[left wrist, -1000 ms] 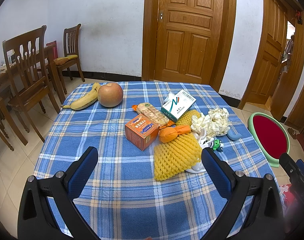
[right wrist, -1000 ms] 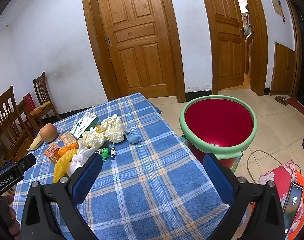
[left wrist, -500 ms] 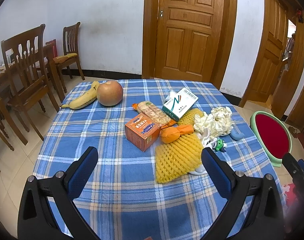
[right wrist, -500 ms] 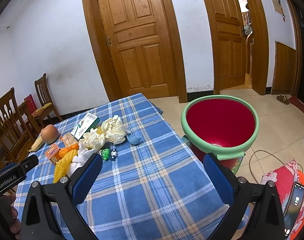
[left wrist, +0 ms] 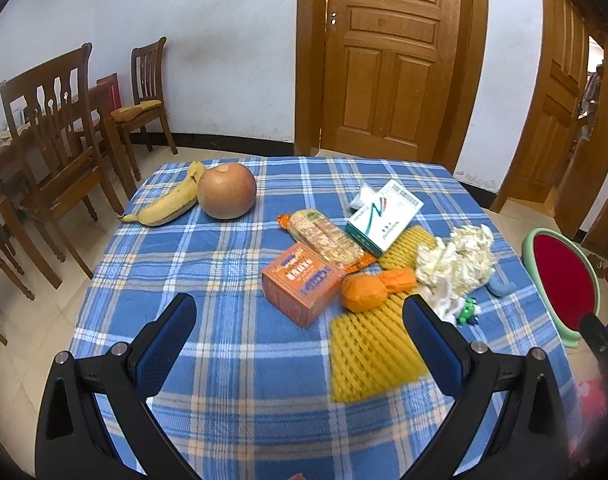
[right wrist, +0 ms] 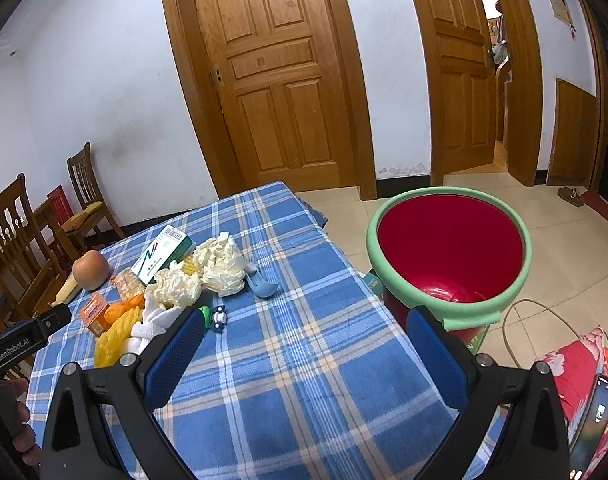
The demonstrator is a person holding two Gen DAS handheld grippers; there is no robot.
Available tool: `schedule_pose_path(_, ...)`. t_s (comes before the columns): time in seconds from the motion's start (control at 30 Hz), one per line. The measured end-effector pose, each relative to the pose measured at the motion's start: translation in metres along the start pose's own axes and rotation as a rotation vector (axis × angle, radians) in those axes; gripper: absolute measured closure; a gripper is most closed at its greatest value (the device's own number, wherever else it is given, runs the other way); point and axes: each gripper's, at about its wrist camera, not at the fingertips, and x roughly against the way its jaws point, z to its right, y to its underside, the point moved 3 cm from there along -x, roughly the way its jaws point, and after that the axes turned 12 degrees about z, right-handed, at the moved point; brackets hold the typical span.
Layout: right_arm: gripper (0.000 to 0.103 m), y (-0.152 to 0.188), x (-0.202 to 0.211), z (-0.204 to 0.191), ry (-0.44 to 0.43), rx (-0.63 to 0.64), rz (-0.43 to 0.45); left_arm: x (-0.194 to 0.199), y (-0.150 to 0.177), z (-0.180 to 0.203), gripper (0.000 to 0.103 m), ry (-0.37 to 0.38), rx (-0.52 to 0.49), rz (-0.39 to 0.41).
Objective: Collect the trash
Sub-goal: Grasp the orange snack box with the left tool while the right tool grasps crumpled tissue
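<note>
Trash lies clustered on the blue plaid tablecloth [left wrist: 224, 264]: an orange box [left wrist: 300, 282], a cracker packet [left wrist: 324, 236], a white-green carton [left wrist: 384, 214], yellow foam netting [left wrist: 368, 356], an orange wrapper [left wrist: 372, 290] and crumpled tissues [left wrist: 456, 258]. The tissues [right wrist: 220, 262] and a blue scoop [right wrist: 264, 286] also show in the right wrist view. A red bin with a green rim [right wrist: 448, 250] stands on the floor right of the table. My left gripper [left wrist: 300, 324] is open above the table's near side, short of the orange box. My right gripper [right wrist: 302, 338] is open and empty over the near right part of the table.
A banana [left wrist: 168, 206] and an apple [left wrist: 227, 196] lie at the table's far left. Wooden chairs [left wrist: 56, 136] stand left of the table. Closed wooden doors [left wrist: 388, 56] are behind. A cable, a red cushion and a phone [right wrist: 596, 412] lie on the floor near the bin.
The left gripper has moved slightly forward toward the trash pile. The right gripper has drifted a little; the bin sits slightly further right in its view. Both stay open.
</note>
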Motion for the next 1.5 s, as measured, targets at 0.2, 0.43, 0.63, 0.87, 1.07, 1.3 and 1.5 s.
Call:
schedule_pose_path(0.2, 0.0, -0.009, -0.026, -0.009, -0.017, 0.022, -0.015, -0.028, -0.003, -0.012, 0.002, -0.031, 0.028, -0.037)
schedule_pose_path(0.43, 0.0, -0.015, -0.06, -0.025, -0.057, 0.029, -0.071, -0.059, 0.0, -0.011, 0.002, -0.015, 0.045, -0.096)
schedule_pose_path(0.63, 0.0, -0.012, -0.093, -0.041, -0.063, 0.047, -0.136, -0.079, 0.007, -0.012, 0.002, -0.011, 0.036, -0.143)
schedule_pose_path(0.87, 0.0, -0.003, -0.13, -0.056, -0.069, 0.057, -0.209, -0.093, 0.015, -0.022, 0.003, 0.071, 0.096, -0.185)
schedule_pose_path(1.07, 0.009, 0.007, -0.153, -0.063, -0.071, 0.026, -0.278, -0.102, 0.017, -0.02, 0.018, 0.16, 0.127, -0.212)
schedule_pose_path(1.3, 0.048, 0.009, -0.156, -0.066, -0.12, 0.035, -0.302, -0.104, 0.017, -0.02, 0.033, 0.192, 0.162, -0.192)
schedule_pose_path(1.5, 0.058, 0.001, -0.139, -0.064, -0.164, 0.029, -0.254, -0.089, 0.005, -0.028, 0.033, 0.16, 0.178, -0.159)
